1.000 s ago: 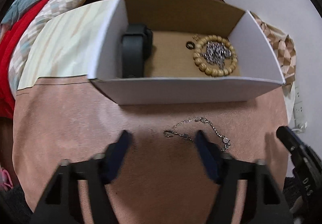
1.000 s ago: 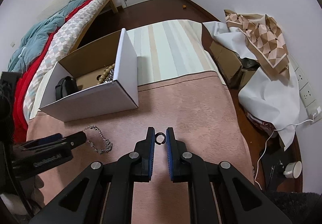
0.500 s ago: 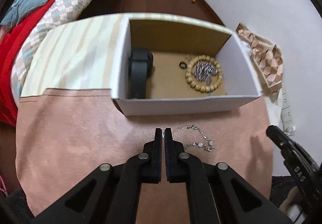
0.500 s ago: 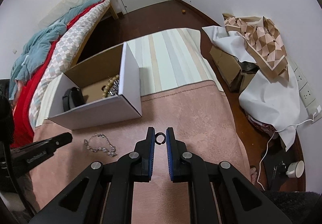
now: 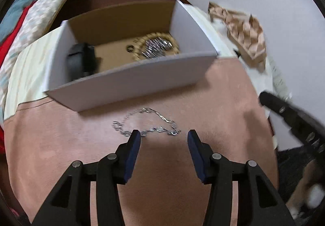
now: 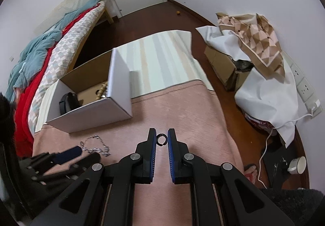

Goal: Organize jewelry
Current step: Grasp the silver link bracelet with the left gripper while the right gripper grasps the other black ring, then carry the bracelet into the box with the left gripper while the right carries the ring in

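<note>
Two claws differ: the left gripper [image 5: 163, 137], shut half a second ago, now gapes wide over the silver chain [image 5: 146, 124], which lies just before the box [image 5: 130, 82]. The right gripper [image 6: 161, 139] still pinches a dark ring [image 6: 161, 139], so boxing both appears pending.

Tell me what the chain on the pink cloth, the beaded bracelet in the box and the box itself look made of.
Chain: seemingly metal, silvery links that glint. Beaded bracelet: probably wood, matte tan round beads, though blurred. Box: cardboard, brown inside, smooth white outside, thin folded walls.
</note>
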The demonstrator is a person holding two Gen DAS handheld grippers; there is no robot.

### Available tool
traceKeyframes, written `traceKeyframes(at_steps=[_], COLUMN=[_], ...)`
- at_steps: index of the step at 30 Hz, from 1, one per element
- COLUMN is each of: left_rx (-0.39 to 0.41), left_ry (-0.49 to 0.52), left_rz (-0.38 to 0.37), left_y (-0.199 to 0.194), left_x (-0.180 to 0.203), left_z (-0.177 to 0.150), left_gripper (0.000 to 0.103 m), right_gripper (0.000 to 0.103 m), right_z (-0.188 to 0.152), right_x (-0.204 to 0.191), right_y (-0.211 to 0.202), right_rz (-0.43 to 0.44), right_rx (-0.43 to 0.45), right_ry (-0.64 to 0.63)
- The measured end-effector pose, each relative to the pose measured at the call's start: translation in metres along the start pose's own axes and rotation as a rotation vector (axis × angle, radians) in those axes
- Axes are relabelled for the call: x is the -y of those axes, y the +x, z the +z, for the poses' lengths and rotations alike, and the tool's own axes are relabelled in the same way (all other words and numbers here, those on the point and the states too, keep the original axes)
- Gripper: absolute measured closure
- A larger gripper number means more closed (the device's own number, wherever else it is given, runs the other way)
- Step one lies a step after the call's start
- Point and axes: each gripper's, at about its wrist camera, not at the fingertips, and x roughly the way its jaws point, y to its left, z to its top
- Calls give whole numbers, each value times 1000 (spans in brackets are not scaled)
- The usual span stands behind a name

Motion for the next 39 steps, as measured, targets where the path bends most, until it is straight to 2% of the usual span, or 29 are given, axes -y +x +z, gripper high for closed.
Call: traceKeyframes(at_steps=[6,9,10,12,15,21,29,35,37,39], left_rx=[-11,-5,-1,8,10,48,153,242,242,213], left_ry=[106,127,132,141,153,124,9,-16,-23,-29], left_rz=[88,91,90,82,86,64,12,-32,-59,-76], left_y=[17,18,18,17,17,1,-61,-110,-108,-98], left_x=[25,31,32,33,35,28,-3,-17,-19,-21], left_z=[2,4,5,5,4,3,16,32,35,36], left_gripper=[58,59,64,91,101,103,103,103,101,91], right_gripper=[91,91,91,91,91,91,91,91,91,91], right_z=[0,-1,-1,-1,0,2,14,30,34,35], right_x=[21,24,25,26,26,24,5,-20,-25,-25], right_y=[3,3,4,4,3,-3,-29,-56,-62,-64], right_rz=[-18,-20,-21,-19,-18,-3,64,118,126,121], right_rx=[-5,-8,-8,-9,-6,2,36,82,95,103], right_ry=[47,53,54,58,62,63,41,-3,-4,0])
